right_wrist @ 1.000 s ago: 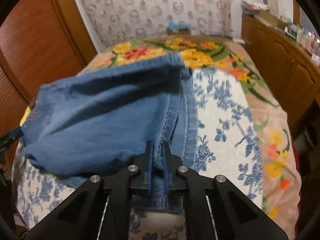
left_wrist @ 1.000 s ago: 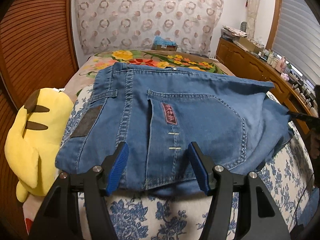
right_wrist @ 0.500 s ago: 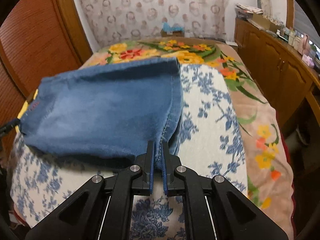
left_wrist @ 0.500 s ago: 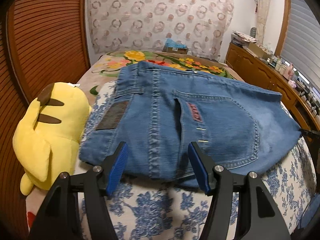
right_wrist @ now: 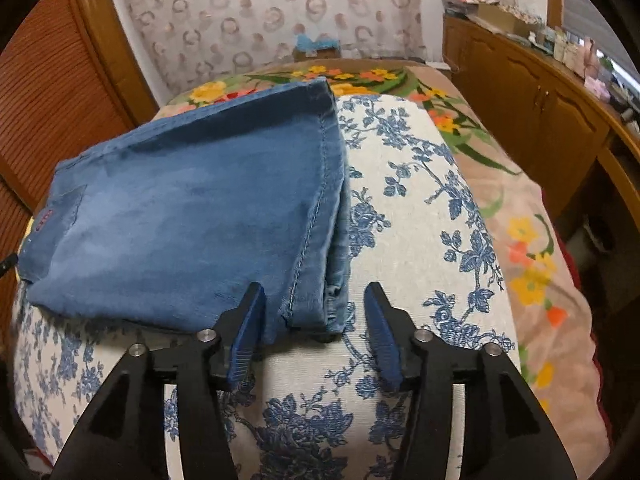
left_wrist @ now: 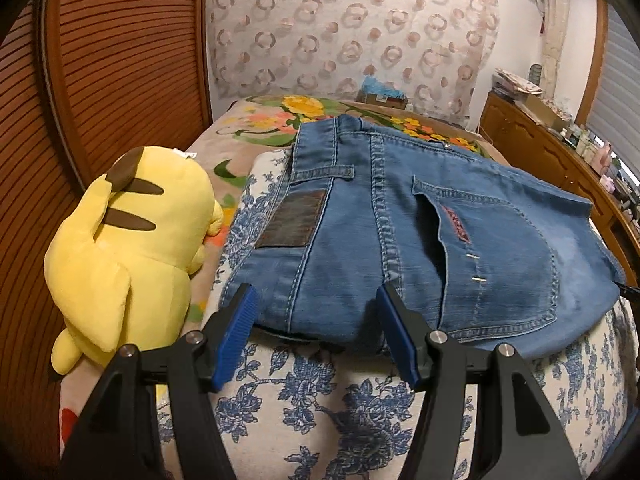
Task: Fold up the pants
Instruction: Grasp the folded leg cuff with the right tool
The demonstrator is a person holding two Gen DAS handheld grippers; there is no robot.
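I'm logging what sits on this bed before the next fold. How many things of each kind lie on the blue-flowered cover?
Folded jeans: 1
Yellow plush toy, beside the jeans, partly off the blue-flowered cover: 1
Total: 2

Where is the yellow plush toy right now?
In the left wrist view, the yellow plush toy lies on the bed's left side, beside the folded blue denim pants.

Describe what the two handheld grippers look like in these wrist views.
Both look alike. The left gripper and right gripper each have two angular black plastic fingers with triangular cut-outs and round silver bolt heads. Each finger ends in a flat blue pad with fine ribbing. No cables, markings, hands or sleeves show in either view.
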